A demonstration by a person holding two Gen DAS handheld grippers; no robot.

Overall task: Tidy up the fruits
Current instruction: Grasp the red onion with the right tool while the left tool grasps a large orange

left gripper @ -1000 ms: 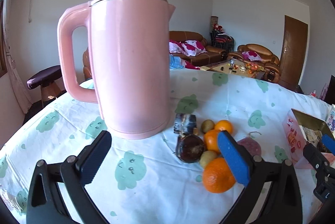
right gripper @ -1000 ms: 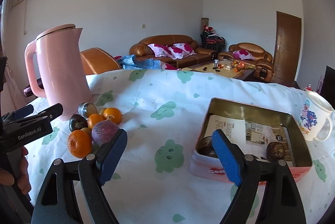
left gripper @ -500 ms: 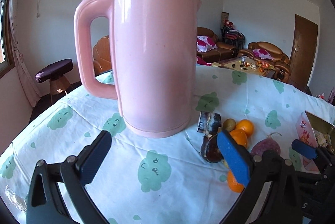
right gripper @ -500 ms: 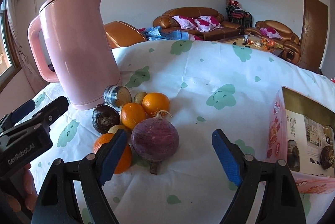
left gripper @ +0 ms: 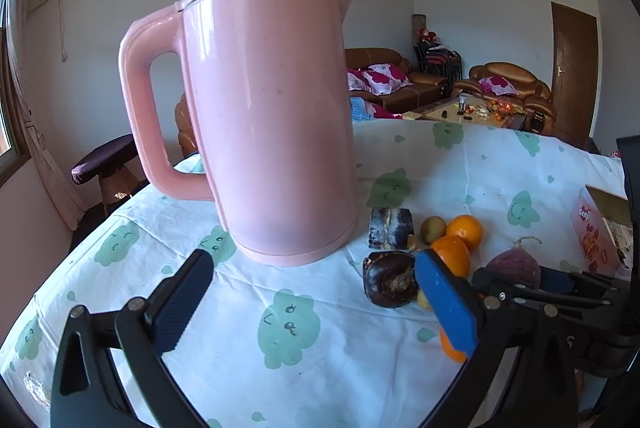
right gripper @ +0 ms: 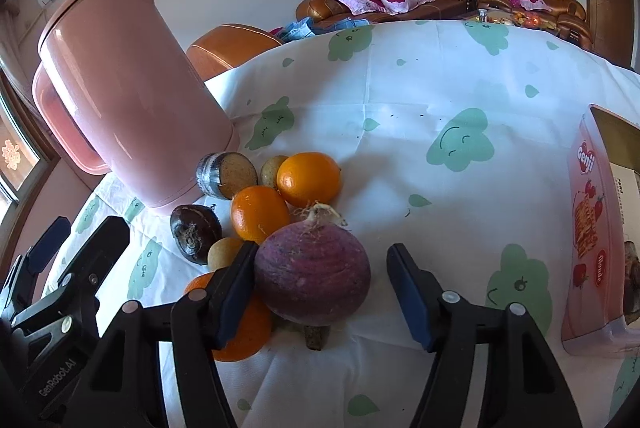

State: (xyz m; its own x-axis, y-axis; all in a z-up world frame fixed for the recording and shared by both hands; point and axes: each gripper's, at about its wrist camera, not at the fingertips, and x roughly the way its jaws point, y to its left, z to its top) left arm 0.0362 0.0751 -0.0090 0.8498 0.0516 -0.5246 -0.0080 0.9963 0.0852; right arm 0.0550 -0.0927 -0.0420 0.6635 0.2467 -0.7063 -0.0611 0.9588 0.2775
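Right hand-held gripper (right gripper: 320,292) closing around the round purple bulb (right gripper: 313,270), far pad not touching.
Left hand-held gripper (left gripper: 316,304) gapes empty. White, green-patterned table (right gripper: 420,99) beneath; brown sofas beyond; pink tin (right gripper: 600,228) cut off right.

On the cloud-print tablecloth (right gripper: 420,99):
- round oranges (right gripper: 308,179): three
- small tan-green kiwis (right gripper: 273,171): two
- dark brown mangosteen (right gripper: 195,234): one
- purple round radish (right gripper: 313,274): one
- dark cut cylinder piece (right gripper: 226,175): one
- tall pink plastic kettle (right gripper: 128,95): one
- pink-sided open tin box (right gripper: 600,228): one
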